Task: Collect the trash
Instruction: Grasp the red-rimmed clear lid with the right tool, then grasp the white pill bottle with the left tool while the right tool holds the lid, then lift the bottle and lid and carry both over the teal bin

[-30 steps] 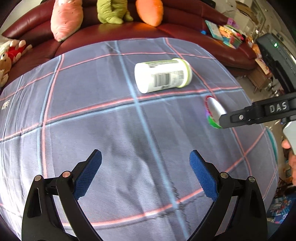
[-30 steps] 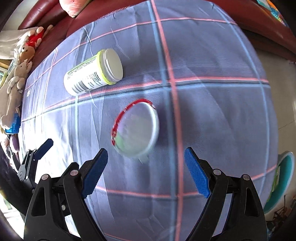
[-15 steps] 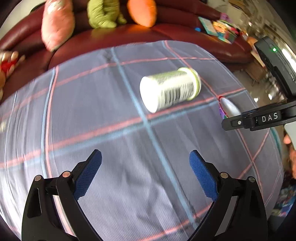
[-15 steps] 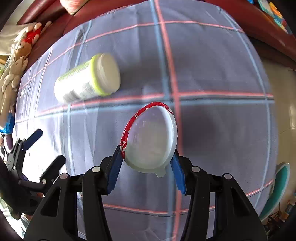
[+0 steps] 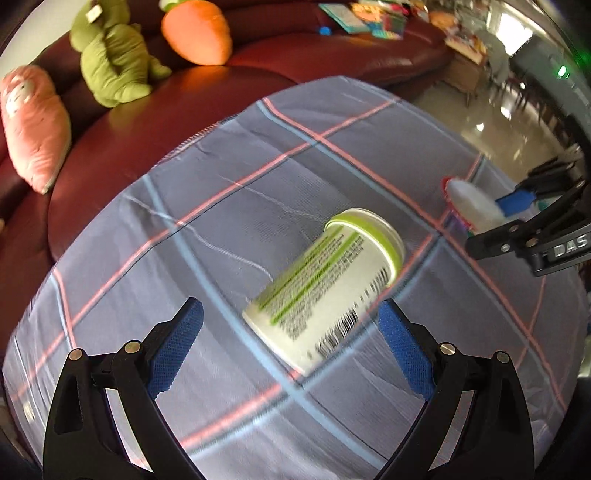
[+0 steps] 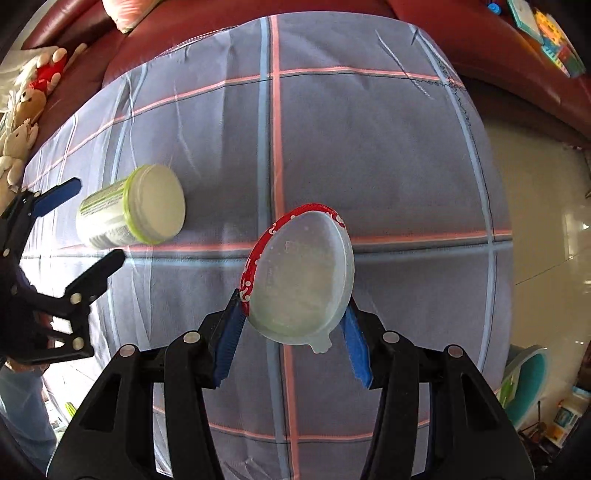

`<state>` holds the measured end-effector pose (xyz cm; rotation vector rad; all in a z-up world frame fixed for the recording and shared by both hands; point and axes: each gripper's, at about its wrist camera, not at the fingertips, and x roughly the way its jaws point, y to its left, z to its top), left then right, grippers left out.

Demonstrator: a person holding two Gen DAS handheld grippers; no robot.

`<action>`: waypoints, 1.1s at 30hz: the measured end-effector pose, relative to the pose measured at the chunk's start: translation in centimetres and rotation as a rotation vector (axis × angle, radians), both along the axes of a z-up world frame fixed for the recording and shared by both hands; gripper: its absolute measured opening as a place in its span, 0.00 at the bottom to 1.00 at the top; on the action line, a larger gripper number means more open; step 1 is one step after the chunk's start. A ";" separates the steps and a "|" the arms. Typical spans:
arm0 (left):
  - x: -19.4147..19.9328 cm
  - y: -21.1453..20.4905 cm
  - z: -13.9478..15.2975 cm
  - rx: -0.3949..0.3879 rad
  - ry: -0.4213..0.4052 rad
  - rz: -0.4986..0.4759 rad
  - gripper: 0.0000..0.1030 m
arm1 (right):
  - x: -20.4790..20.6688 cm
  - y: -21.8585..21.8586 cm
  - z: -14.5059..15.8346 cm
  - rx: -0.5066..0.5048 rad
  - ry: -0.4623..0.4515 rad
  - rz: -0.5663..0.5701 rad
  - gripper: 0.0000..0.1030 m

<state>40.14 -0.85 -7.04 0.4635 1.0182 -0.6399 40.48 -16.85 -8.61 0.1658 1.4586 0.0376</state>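
A white canister (image 5: pixel 325 291) with a green rim and barcode label lies on its side on the checked tablecloth (image 5: pixel 236 206). My left gripper (image 5: pixel 290 321) is open just short of it, blue pads on either side of its near end without touching. In the right wrist view the same canister (image 6: pixel 133 208) lies at the left. My right gripper (image 6: pixel 293 314) is shut on a red-rimmed cup with a clear plastic lid (image 6: pixel 301 277), held above the cloth. The cup (image 5: pixel 471 201) also shows at the right of the left wrist view.
A dark red sofa (image 5: pixel 258 62) curves behind the table with pink, green and orange plush toys (image 5: pixel 110 59). Books and toys (image 6: pixel 546 33) lie on the sofa's right end. A teal stool (image 6: pixel 528 376) stands on the tiled floor beyond the table's right edge.
My right gripper closed on the red-rimmed cup and lifted it off the cloth. My left gripper swung toward the canister, which now lies close between its open fingers.
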 end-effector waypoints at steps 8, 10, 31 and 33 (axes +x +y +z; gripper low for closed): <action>-0.6 -2.0 -1.3 0.080 -0.048 -0.035 0.55 | -1.3 -2.0 0.0 0.063 -0.021 -0.012 0.47; -0.8 -1.8 -1.1 0.048 -0.049 0.018 0.55 | -2.2 -2.8 0.2 0.078 -0.043 -0.024 0.47; -12.5 -5.5 1.8 -0.111 -0.003 0.201 0.53 | -14.1 -10.0 1.4 0.165 -0.153 -0.167 0.47; -13.4 -6.4 2.1 -0.112 -0.004 0.190 0.52 | -15.3 -11.0 1.7 0.167 -0.167 -0.183 0.47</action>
